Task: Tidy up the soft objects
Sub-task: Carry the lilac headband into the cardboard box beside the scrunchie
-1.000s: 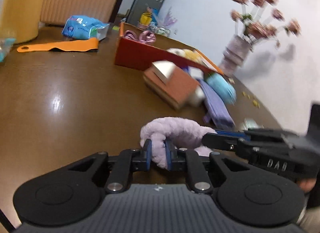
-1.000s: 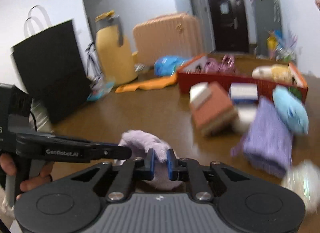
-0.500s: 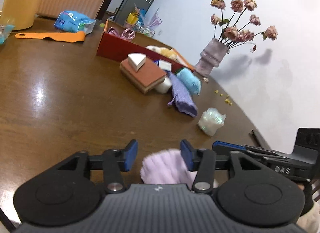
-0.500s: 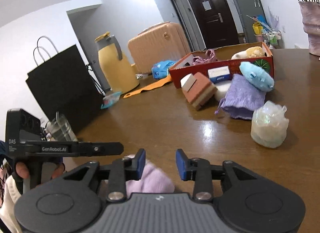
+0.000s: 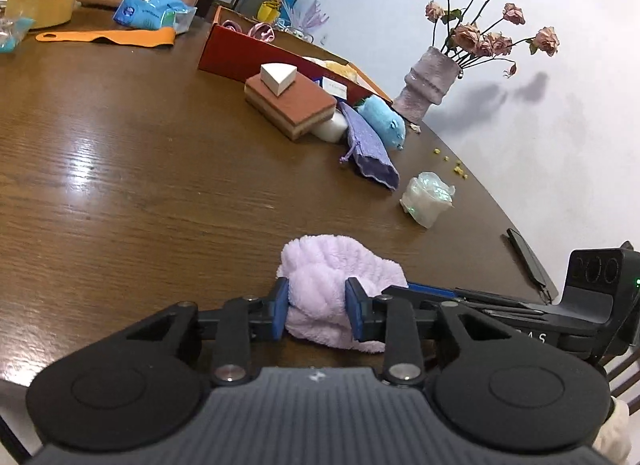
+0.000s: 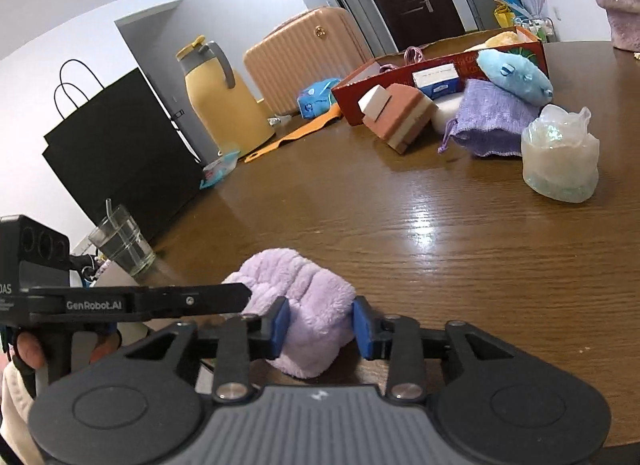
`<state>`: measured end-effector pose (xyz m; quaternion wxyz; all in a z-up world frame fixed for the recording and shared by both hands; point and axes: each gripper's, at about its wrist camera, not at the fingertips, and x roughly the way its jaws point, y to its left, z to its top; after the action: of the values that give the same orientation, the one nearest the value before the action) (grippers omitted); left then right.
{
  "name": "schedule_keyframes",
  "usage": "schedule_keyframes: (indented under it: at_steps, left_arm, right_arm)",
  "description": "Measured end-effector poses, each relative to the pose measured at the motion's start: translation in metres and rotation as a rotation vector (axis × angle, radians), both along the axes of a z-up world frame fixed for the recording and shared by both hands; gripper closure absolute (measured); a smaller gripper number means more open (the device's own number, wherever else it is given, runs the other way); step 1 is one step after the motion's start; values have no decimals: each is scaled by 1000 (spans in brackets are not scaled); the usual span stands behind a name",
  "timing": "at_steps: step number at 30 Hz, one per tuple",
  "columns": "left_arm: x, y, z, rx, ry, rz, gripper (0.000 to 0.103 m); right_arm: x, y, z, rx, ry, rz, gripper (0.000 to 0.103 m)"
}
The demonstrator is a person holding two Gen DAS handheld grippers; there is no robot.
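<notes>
We log the fleece cloth at lower centre of the left wrist view, on the table, between the left gripper pads. In the right wrist view it sits between the right gripper pads. Toward upper centre: layered sponge block with a wedge on top, open box behind it. Right of the block: knit pouch, plush toy. Plastic-wrapped bundle nearer, at right. Vase behind, upper right. Drinking glass at left of the right wrist view.
</notes>
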<state>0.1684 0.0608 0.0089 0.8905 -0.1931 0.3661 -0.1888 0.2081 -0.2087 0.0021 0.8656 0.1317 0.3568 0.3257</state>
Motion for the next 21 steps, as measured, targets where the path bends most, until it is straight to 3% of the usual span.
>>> schedule_keyframes:
  at_steps: [11,13,17,21]
  left_arm:
    - [23,-2,17,-13,-66,-55,80]
    - [37,-4,31,-20,-98,-64,80]
    - [90,-9,80,-6,-242,-105,80]
    - [184,-16,119,-19,-289,-122,80]
  right_arm:
    - [24,1,6,-11,-27,14,89]
    - [37,-2,22,-2,-58,15,89]
    - [86,-10,77,-23,-188,40,89]
    - [165,-7,131,-123,-304,54,89]
